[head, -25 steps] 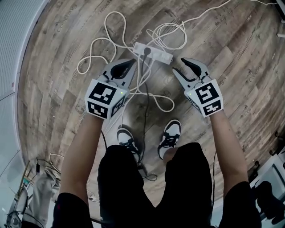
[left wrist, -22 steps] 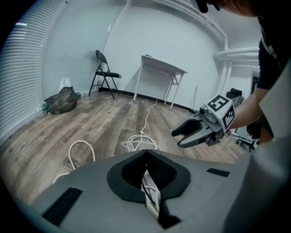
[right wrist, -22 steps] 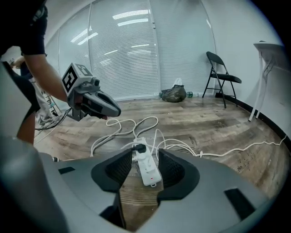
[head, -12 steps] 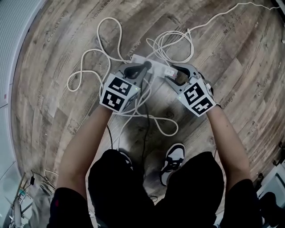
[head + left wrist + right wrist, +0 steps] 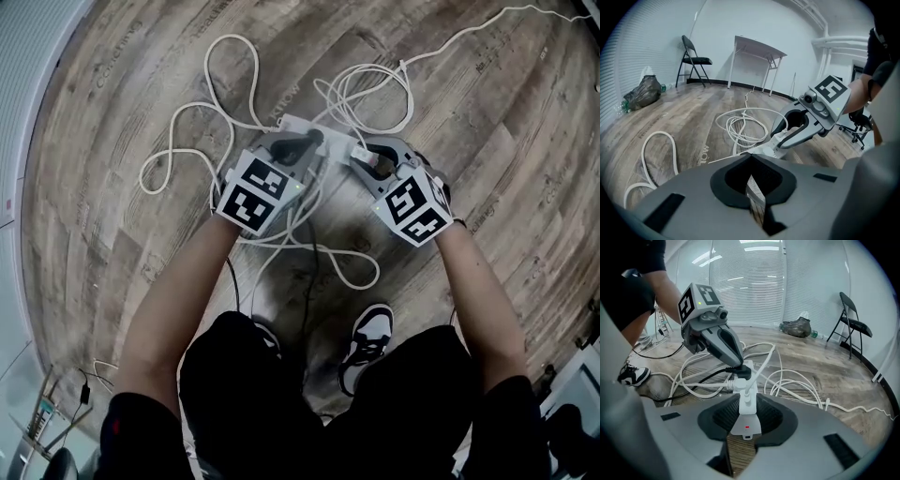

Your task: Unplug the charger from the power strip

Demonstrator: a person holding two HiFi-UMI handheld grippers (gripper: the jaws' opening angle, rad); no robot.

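Note:
A white power strip (image 5: 333,142) lies on the wood floor among cables. A black plug (image 5: 739,371) and a white charger plug (image 5: 743,397) with a white lead sit in the power strip (image 5: 746,422). My right gripper (image 5: 745,402) has just been closing, and its pads now press the sides of the strip's end with the red light. In the head view the right gripper (image 5: 362,156) is at the strip's right end. My left gripper (image 5: 307,143) is shut, and in the right gripper view the left gripper (image 5: 736,365) has its tip at the black plug. Nothing shows between the left gripper's (image 5: 751,158) jaws.
Loops of white cable (image 5: 202,141) spread to the left and behind the strip, and a black cable (image 5: 309,272) runs back to the person's shoes (image 5: 370,337). A folding chair (image 5: 696,58), a white table (image 5: 757,49) and a dark bag (image 5: 644,91) stand by the far wall.
Both grippers came down from above the floor to the power strip. The right jaws closed around the strip's end, and the left tip settled at the black plug.

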